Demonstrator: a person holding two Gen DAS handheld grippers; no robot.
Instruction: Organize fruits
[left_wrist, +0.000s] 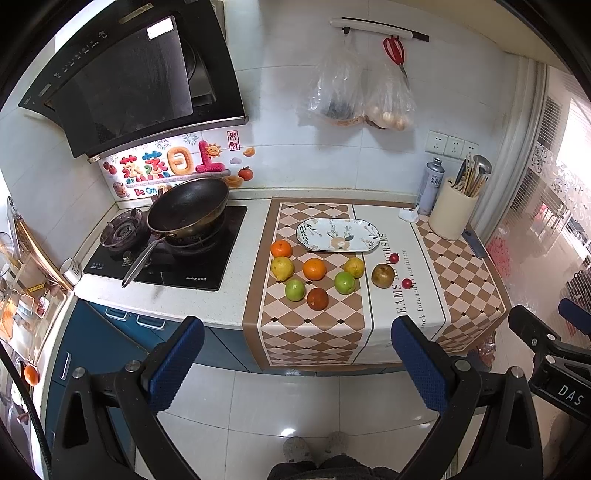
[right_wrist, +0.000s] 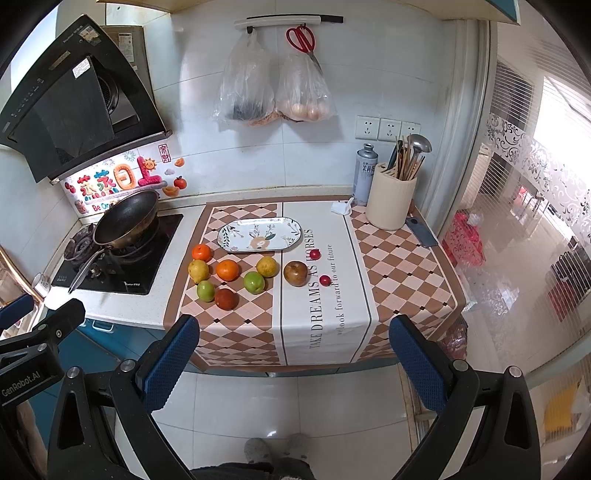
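Several fruits lie on the checkered cloth (left_wrist: 306, 332) in front of an empty oval floral plate (left_wrist: 338, 235) (right_wrist: 259, 234): oranges (left_wrist: 314, 268) (right_wrist: 226, 270), yellow pears (left_wrist: 282, 267) (right_wrist: 198, 270), green apples (left_wrist: 294, 290) (right_wrist: 253, 282), a dark red fruit (left_wrist: 317, 298) (right_wrist: 226, 298), a brown fruit (left_wrist: 382, 276) (right_wrist: 295, 273) and two small red ones (left_wrist: 406, 283) (right_wrist: 324, 280). My left gripper (left_wrist: 295, 365) and right gripper (right_wrist: 293, 362) are both open and empty, held back over the floor short of the counter edge.
A gas stove with a black wok (left_wrist: 188, 210) (right_wrist: 125, 219) stands left of the cloth. A cream utensil holder (left_wrist: 452, 214) (right_wrist: 390, 201), a grey can (right_wrist: 365, 173) and a cleaver (right_wrist: 421, 230) sit at the back right. Plastic bags (right_wrist: 273, 88) hang on the wall.
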